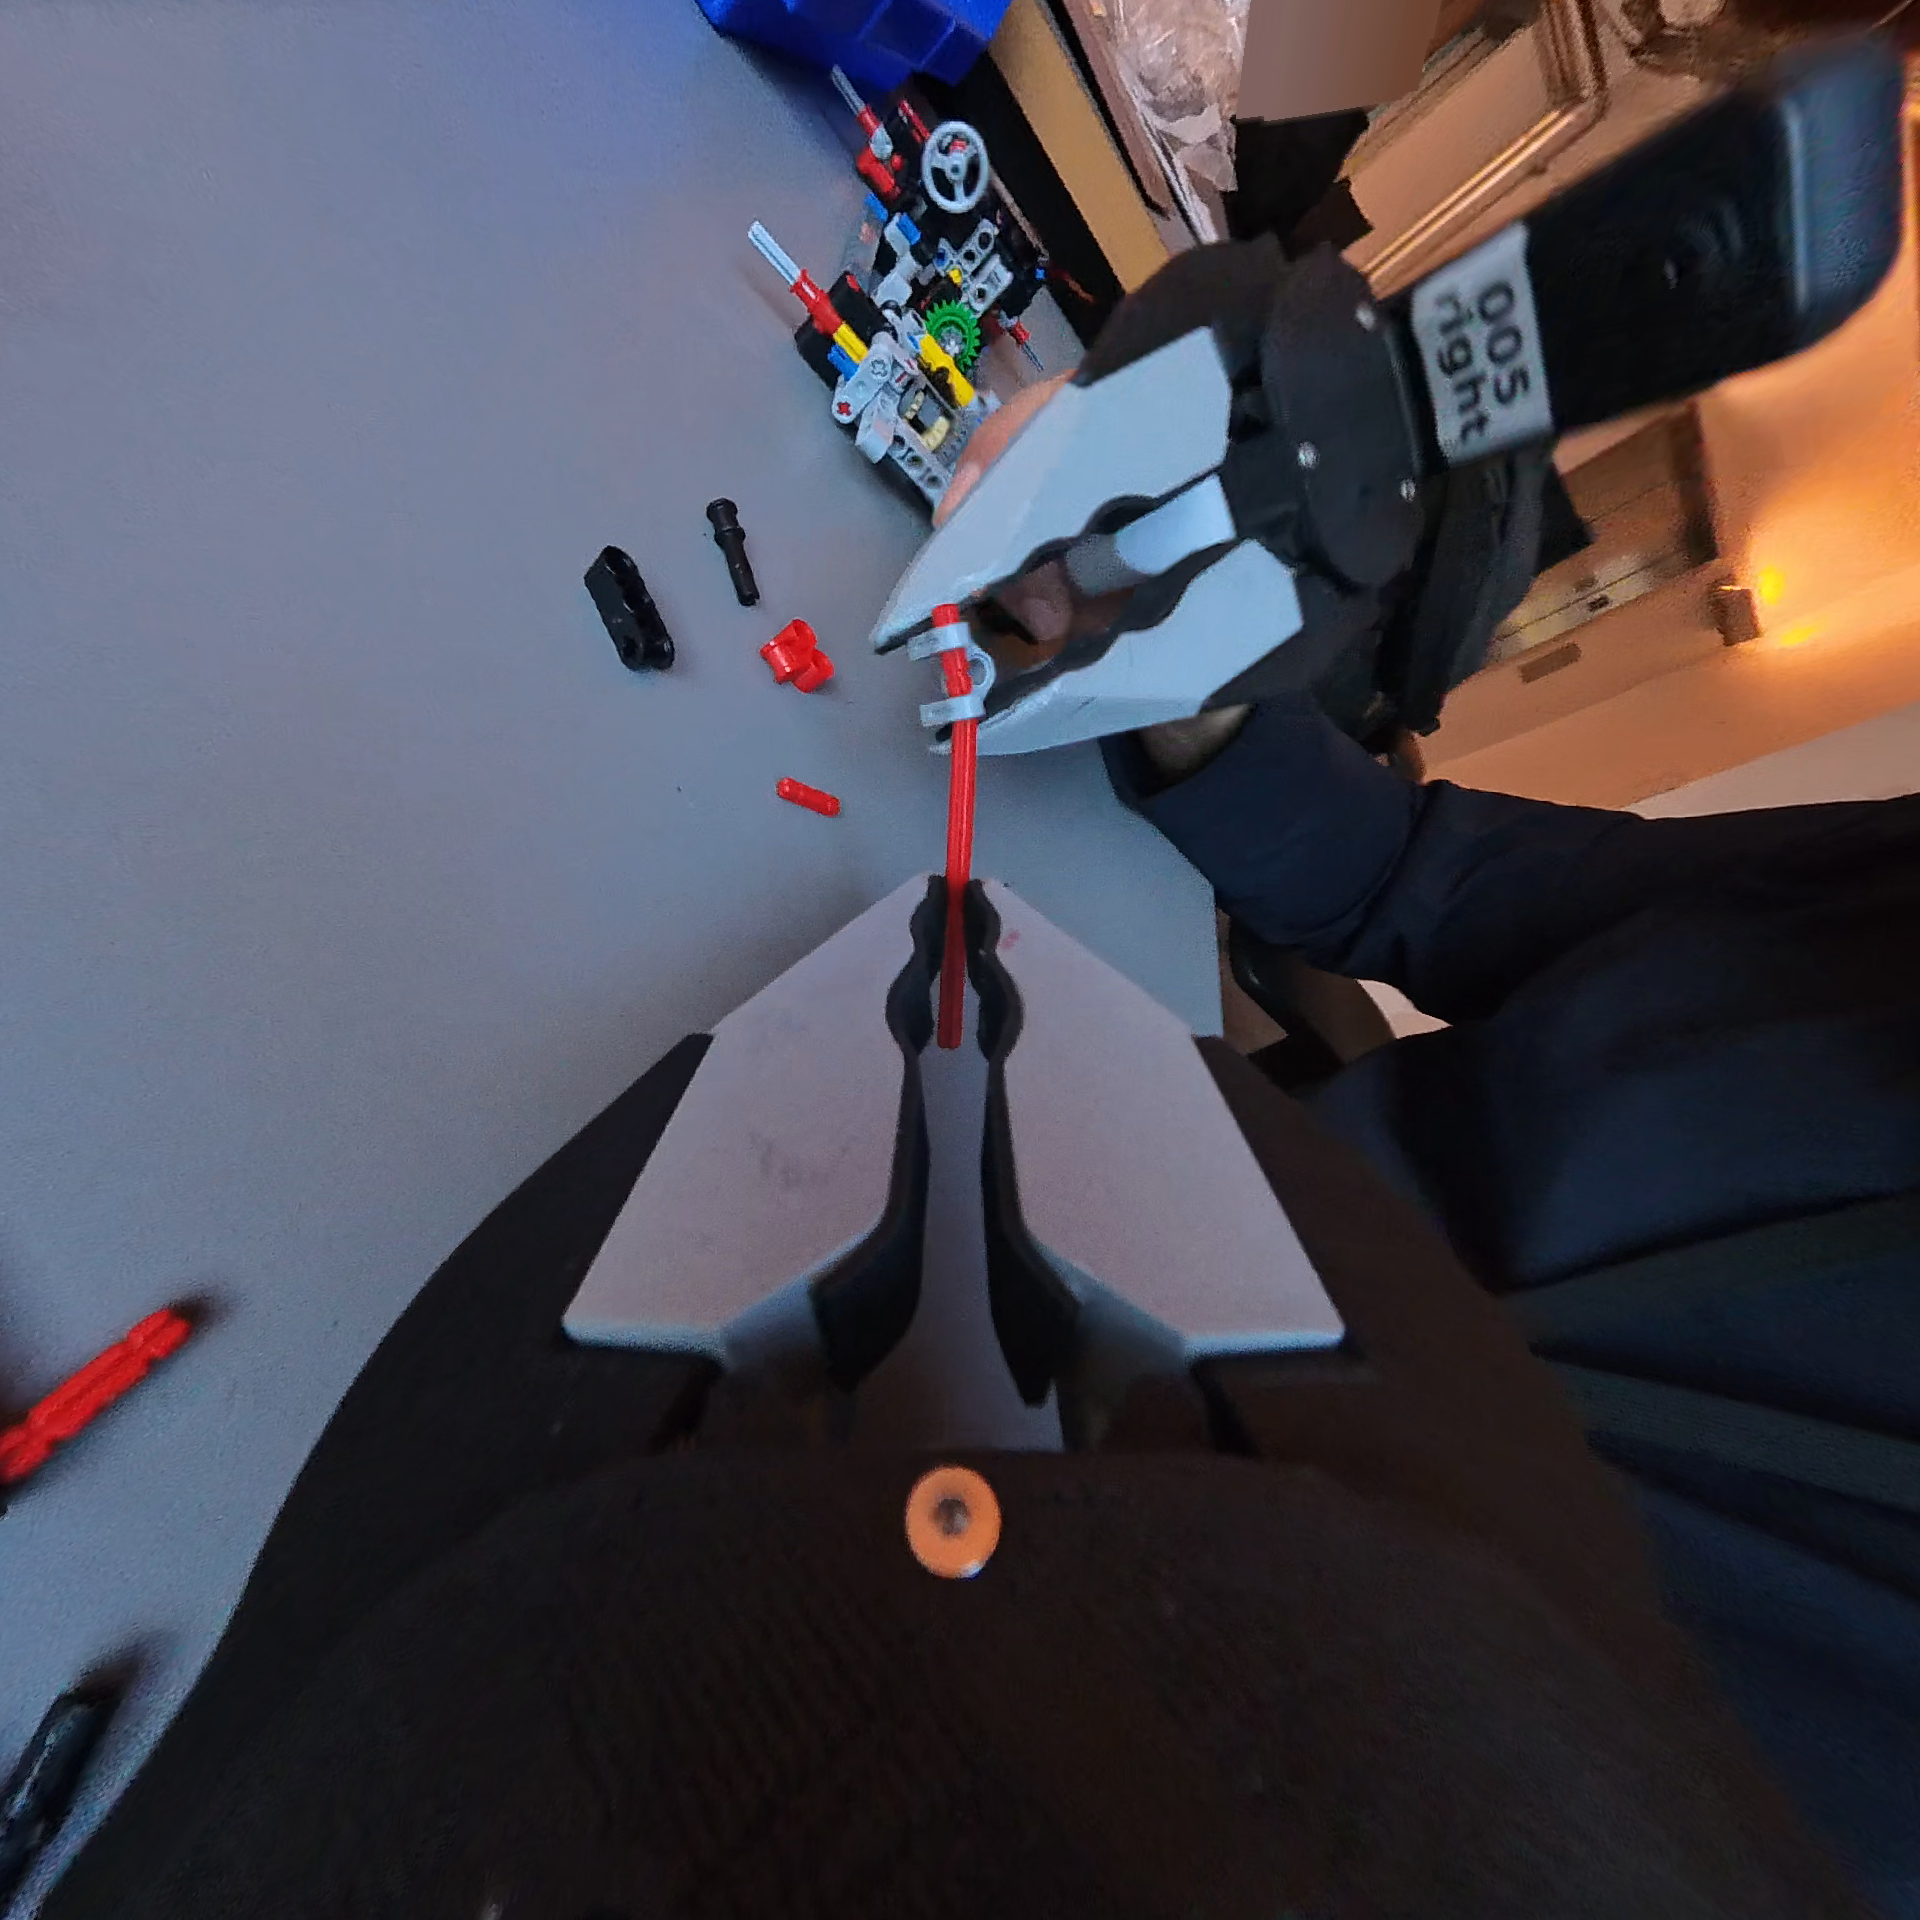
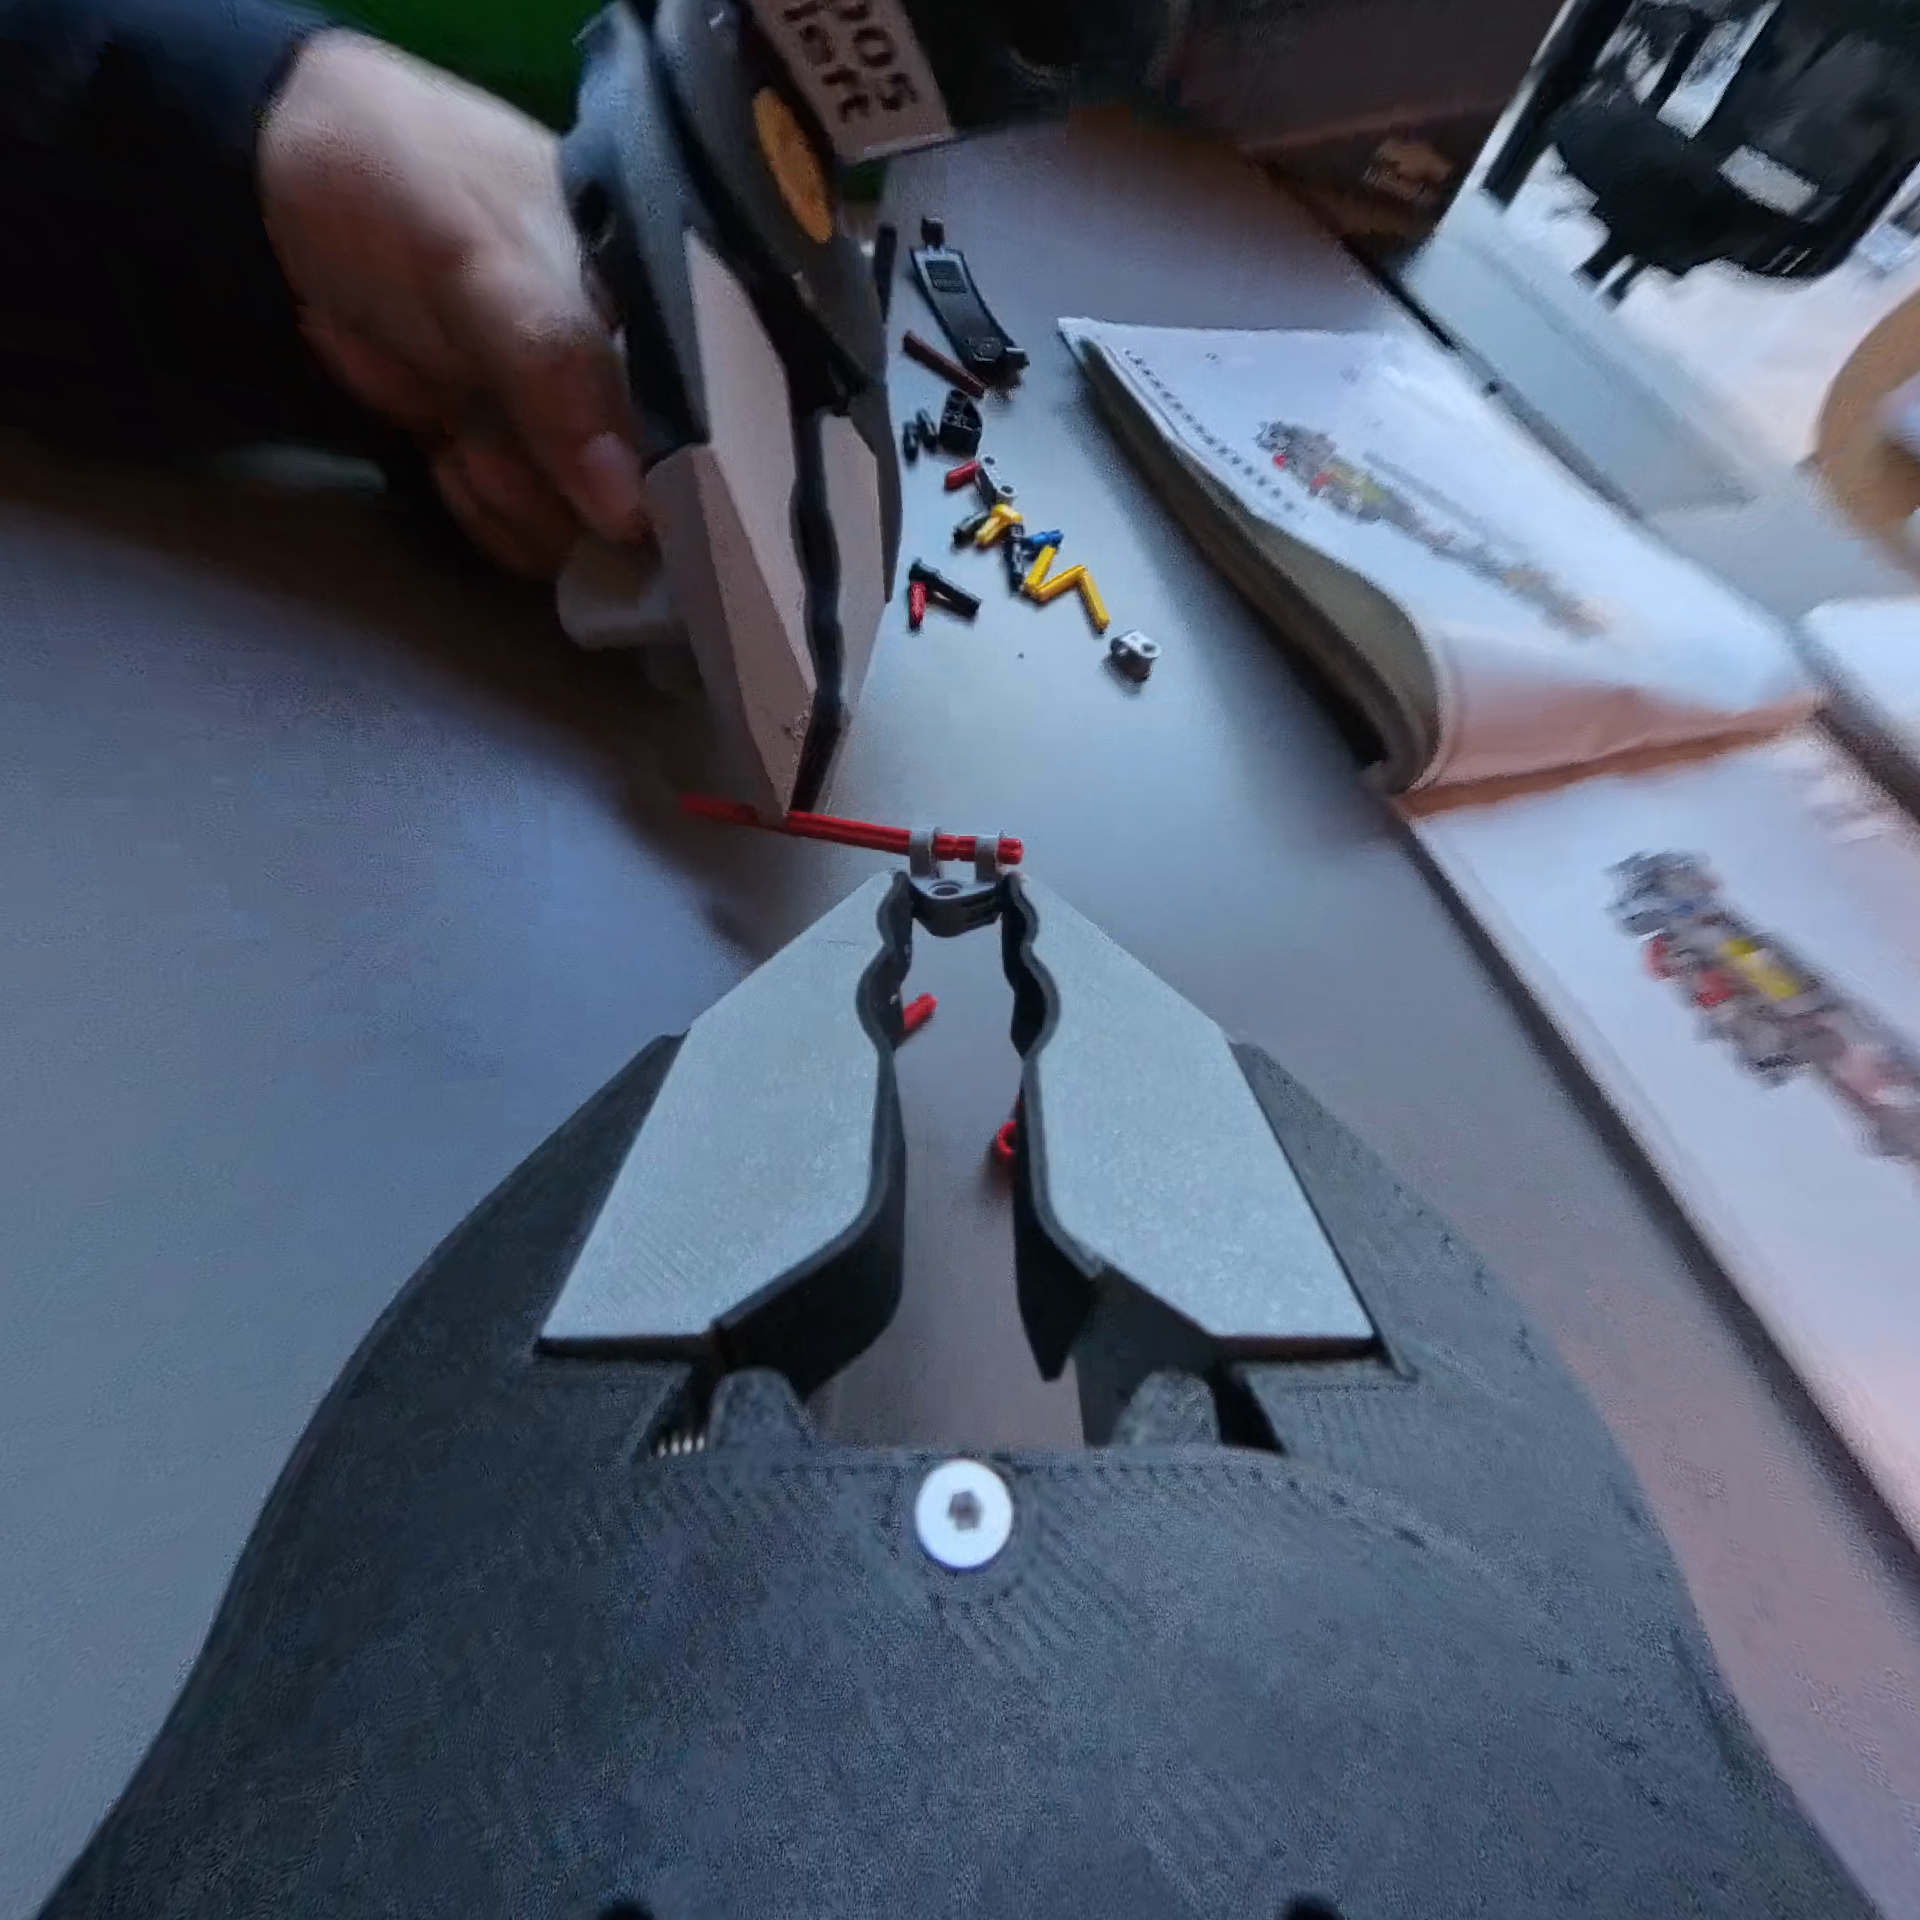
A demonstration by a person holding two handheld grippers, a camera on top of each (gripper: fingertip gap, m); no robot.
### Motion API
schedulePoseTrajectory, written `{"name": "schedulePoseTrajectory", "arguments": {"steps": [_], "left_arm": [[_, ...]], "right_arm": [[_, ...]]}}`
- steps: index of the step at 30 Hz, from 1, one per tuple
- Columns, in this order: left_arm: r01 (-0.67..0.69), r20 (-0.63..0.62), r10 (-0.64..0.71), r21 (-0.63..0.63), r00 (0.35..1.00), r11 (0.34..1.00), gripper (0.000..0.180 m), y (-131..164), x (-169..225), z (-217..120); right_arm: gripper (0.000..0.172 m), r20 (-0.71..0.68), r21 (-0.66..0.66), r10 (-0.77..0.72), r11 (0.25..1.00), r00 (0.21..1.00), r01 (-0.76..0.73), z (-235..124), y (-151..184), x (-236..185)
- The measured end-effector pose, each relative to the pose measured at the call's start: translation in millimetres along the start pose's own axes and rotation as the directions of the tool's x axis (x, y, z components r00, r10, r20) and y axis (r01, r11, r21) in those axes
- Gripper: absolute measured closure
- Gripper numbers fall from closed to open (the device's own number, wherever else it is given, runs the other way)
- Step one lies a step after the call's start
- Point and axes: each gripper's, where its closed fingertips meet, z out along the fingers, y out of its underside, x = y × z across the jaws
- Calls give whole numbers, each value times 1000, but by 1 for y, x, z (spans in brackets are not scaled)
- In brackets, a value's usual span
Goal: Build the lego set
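**A:** What does each gripper hold?

**B:** The left gripper (image 1: 953, 894) is clamped on a thin red axle (image 1: 958, 800); both dark pads press its sides, and the rod runs forward out of the tips. The right gripper (image 2: 951, 896) is closed narrowly on a small grey connector (image 2: 948, 902), held between its pad tips. The far end of the red axle passes through the connector's two grey loops, so the two grippers meet on one joined piece, held above the table (image 1: 312, 520).

**A:** What lies near it?

**B:** In the left wrist view, just left of the axle on the grey table, lie a short red pin (image 1: 807, 796) and a red bush (image 1: 796, 655). A little farther left are a black pin (image 1: 732, 551) and a black two-hole beam (image 1: 629, 607). A longer red axle piece (image 1: 94, 1387) lies blurred at the near left edge.

**A:** And farther off?

**B:** Beyond stands a partly built model (image 1: 914, 322) with a green gear, a grey steering wheel and yellow, red and black parts; a blue bin (image 1: 862, 31) sits at the far edge. In the right wrist view, small yellow, black and red parts (image 2: 1023, 540) are scattered past the left gripper, with an open instruction booklet (image 2: 1403, 540) to their right. A person's hand (image 2: 447, 312) in a dark sleeve grips the left tool.
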Motion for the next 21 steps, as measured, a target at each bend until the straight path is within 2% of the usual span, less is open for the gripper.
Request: {"name": "schedulePoseTrajectory", "arguments": {"steps": [3, 9, 16, 21], "left_arm": [[-42, 49, 41, 15, 998, 999, 180, -2, -2, 0], [-12, 70, 9, 39, 998, 999, 179, -4, -6, -2], [45, 62, -47, 27, 997, 999, 180, 1, -6, 5], [82, 24, -84, 66, 996, 994, 180, -2, -1, 7]], "right_arm": [[158, 73, 12, 156, 988, 985, -157, 1, 1, 1], [158, 69, -35, 187, 982, 980, -185, 5, 7, 3], [158, 127, 23, 334, 940, 934, -339, -3, 0, 10], [158, 112, -10, 302, 953, 947, -303, 1, 4, 6]]}}
